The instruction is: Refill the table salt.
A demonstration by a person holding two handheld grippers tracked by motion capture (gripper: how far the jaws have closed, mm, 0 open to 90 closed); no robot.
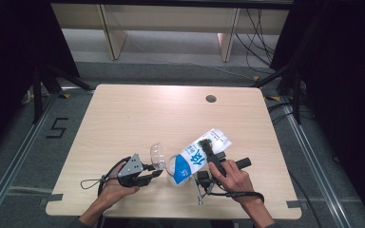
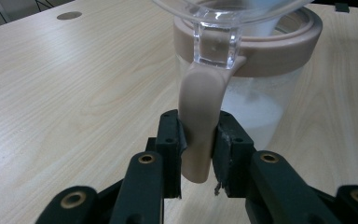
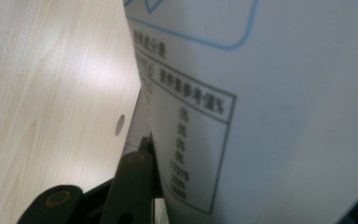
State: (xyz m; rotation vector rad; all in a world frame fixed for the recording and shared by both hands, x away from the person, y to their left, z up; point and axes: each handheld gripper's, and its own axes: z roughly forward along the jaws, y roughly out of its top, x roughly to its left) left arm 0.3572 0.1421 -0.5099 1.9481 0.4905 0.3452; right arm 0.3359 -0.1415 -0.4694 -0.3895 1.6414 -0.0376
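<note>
Two tools busy: left tool (image 2: 198, 154) clamps jug handle (image 2: 199, 121), jug (image 1: 167, 166) upright on tabletop (image 1: 123, 118); right tool (image 1: 208, 166) grips carton (image 1: 197, 156) tilted over it. Jug part-filled, pouring seems unfinished.

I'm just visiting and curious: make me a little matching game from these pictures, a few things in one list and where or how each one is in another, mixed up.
Things:
1. carton
2. jug handle
3. clear lid
4. round hole

States:
a. clamped between the left gripper jaws
b. tilted over the jug, held by the right gripper
c. flipped open above the jug's rim
d. in the far tabletop

Pairs: 1-b, 2-a, 3-c, 4-d
</note>
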